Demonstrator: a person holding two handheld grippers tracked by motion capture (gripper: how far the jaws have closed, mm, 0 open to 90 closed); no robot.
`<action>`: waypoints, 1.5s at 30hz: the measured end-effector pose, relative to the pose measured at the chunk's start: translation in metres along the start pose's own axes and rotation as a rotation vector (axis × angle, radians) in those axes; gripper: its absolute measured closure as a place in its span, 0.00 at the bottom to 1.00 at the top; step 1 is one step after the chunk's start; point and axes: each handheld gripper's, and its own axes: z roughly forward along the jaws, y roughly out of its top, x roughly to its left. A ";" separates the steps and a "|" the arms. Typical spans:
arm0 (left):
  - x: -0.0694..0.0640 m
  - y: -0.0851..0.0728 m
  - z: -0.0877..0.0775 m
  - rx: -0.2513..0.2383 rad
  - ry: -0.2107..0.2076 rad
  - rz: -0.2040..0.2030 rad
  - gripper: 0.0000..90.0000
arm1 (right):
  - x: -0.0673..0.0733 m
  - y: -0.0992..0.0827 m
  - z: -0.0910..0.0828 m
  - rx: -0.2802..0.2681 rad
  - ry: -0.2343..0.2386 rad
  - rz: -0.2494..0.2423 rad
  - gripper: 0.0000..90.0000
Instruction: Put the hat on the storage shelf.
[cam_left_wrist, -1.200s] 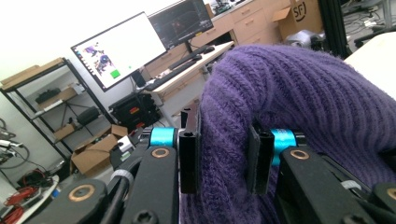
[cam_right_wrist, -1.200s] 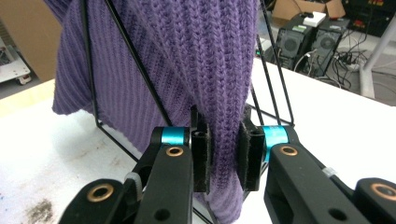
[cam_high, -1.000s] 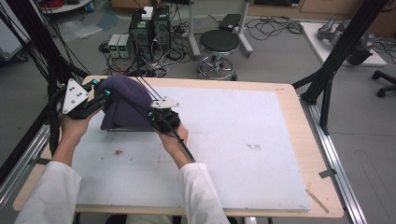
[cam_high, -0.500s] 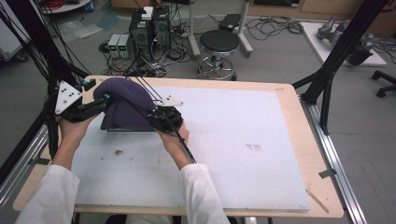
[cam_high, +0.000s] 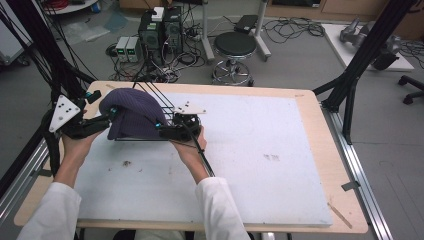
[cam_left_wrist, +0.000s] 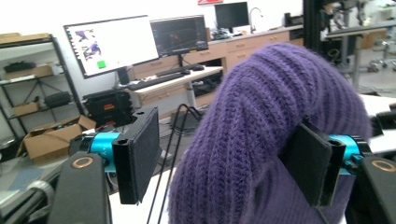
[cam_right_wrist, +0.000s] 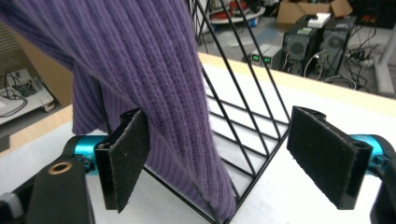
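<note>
My L gripper (cam_left_wrist: 224, 163): jaws apart, around purple knit hat (cam_high: 132, 115)
My R gripper (cam_right_wrist: 233, 158): released, at wire rack (cam_right_wrist: 243, 116)
Spot: bench (cam_high: 310, 165) far-left corner

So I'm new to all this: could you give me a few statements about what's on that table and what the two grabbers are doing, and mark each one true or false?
1. A purple knitted cloth is draped over a black wire rack. True.
2. The right gripper is clamped shut on the cloth. False: its jaws stand wide apart, with the cloth's edge and a corner of the rack between them.
3. The left gripper has its jaws open, one on each side of the cloth. True.
4. The cloth lies flat on the white table mat. False: it hangs raised over the rack.
5. A round stool stands on the floor beyond the table. True.
</note>
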 end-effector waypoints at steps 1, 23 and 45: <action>-0.002 0.001 -0.003 -0.002 -0.022 0.005 0.35 | -0.001 0.001 -0.002 -0.006 0.003 0.001 0.23; -0.017 0.017 -0.031 -0.112 0.013 -0.021 0.29 | -0.052 0.021 -0.084 -0.239 -0.163 0.057 0.13; -0.024 -0.002 -0.049 -0.109 0.094 -0.061 0.27 | -0.108 -0.007 -0.170 -0.239 -0.344 0.035 0.12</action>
